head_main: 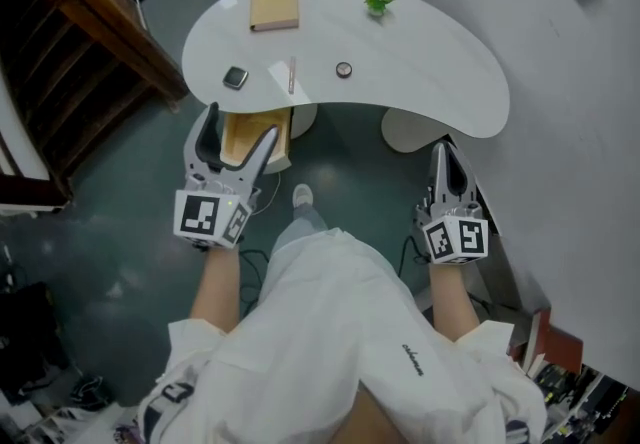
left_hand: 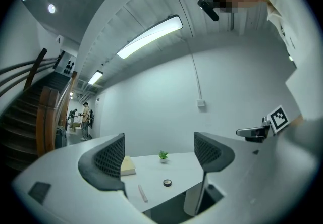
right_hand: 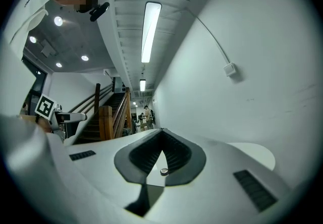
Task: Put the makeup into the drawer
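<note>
Head view: compact (head_main: 235,77), slim stick (head_main: 291,75) and round tin (head_main: 344,69) lie on the tabletop (head_main: 420,62), none yet in the apparently open drawer (head_main: 283,147); left tongs (head_main: 241,124) gape empty, right tongs (head_main: 445,150) closed on nothing.

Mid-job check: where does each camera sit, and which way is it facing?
Head view: on the person's head, facing steeply down at the table; shows forearms, left gripper, right gripper.
Left gripper view: on the left gripper, facing across the table to the wall; shows its open jaws and the right gripper.
Right gripper view: on the right gripper, facing the table and stairs; shows its shut jaws.
Shared: all three show the round compact.
</note>
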